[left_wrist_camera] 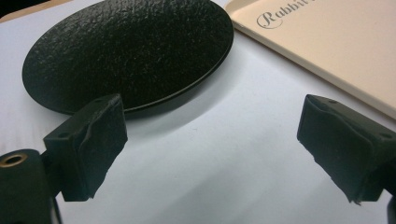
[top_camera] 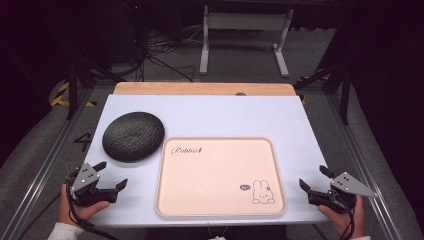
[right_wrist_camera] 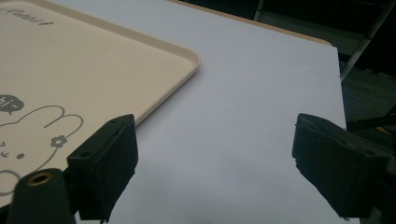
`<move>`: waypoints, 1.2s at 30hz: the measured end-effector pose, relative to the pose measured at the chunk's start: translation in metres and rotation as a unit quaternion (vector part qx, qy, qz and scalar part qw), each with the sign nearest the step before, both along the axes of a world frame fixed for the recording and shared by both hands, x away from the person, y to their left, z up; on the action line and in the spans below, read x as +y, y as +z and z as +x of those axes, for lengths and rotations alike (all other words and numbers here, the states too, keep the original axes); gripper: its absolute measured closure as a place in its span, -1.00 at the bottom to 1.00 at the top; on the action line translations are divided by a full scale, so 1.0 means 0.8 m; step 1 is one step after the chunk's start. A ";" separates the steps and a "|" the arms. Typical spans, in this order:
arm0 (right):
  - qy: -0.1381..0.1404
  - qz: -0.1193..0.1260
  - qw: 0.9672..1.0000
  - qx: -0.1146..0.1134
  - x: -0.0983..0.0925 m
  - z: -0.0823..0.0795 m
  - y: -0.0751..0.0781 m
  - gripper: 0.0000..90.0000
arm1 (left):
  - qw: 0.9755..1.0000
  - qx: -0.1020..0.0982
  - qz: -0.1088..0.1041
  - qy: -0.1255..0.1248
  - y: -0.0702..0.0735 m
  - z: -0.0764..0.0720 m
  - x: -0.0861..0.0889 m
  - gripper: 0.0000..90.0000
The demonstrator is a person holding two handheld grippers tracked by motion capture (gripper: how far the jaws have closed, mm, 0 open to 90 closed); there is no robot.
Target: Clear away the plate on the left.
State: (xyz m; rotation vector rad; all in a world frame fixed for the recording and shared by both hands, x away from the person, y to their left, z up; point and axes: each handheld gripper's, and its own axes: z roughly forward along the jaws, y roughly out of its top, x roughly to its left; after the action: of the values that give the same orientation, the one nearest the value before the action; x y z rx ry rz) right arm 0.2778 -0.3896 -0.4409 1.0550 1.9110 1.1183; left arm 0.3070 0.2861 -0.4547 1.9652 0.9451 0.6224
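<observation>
Black, pebbled and round, the disc [top_camera: 133, 136] lay far-left on the white desk [top_camera: 225, 115], just beside the smooth cream tray [top_camera: 220, 202]. Left tool [top_camera: 111, 176] and right tool [top_camera: 314, 177] gaped empty. Close up, the left gripper view revealed the disc's thin rim.

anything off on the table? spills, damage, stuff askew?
Nothing stands out. The black plate lies flat on the white table, beside the beige tray, which sits square to the table edge. No spills or visible damage. Left gripper and right gripper are open, holding nothing.
</observation>
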 end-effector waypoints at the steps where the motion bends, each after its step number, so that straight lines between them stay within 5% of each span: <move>1: 0.000 0.000 1.000 0.000 0.000 0.000 0.000 -0.67 | 1.000 0.000 -0.003 -0.001 -0.001 0.000 0.001 -0.80; 7: 0.001 -0.003 1.000 -0.002 0.001 -0.001 0.001 -0.67 | 1.000 -0.001 0.007 0.004 -0.003 -0.002 0.003 -0.78; 14: 0.001 -0.010 1.000 -0.003 0.004 -0.002 0.002 -0.67 | 0.996 -0.017 0.084 0.015 -0.002 0.002 -0.010 -0.70; 18: 0.001 -0.009 1.000 -0.002 0.004 -0.001 0.001 -0.67 | 0.996 -0.015 0.086 0.019 -0.001 0.009 -0.010 -0.69; 22: 0.001 -0.009 1.000 -0.001 0.004 -0.001 0.001 -0.67 | 0.993 -0.015 0.115 0.021 0.000 0.017 -0.014 -0.66; 25: 0.002 -0.012 1.000 -0.002 0.005 -0.001 0.001 -0.67 | 0.989 -0.020 0.143 0.021 0.003 0.025 -0.021 -0.62; 29: 0.001 -0.012 1.000 0.000 0.005 -0.001 0.000 -0.67 | 0.981 -0.024 0.191 0.019 0.003 0.034 -0.032 -0.61; 31: 0.001 -0.014 1.000 0.000 0.005 -0.001 0.000 -0.67 | 0.973 -0.029 0.227 0.023 0.002 0.041 -0.040 -0.58; 34: 0.001 -0.014 1.000 0.000 0.005 -0.001 0.000 -0.67 | 0.971 -0.033 0.238 0.021 0.002 0.047 -0.047 -0.52; 36: 0.001 -0.014 1.000 0.000 0.005 -0.001 0.000 -0.67 | 0.962 -0.039 0.270 0.023 -0.001 0.055 -0.057 -0.50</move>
State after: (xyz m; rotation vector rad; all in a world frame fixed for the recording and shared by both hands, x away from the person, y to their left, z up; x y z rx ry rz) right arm 0.2771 -0.3856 -0.4408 1.0383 1.9234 1.0896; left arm 0.3507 0.2405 -0.4552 2.3738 0.8295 1.0640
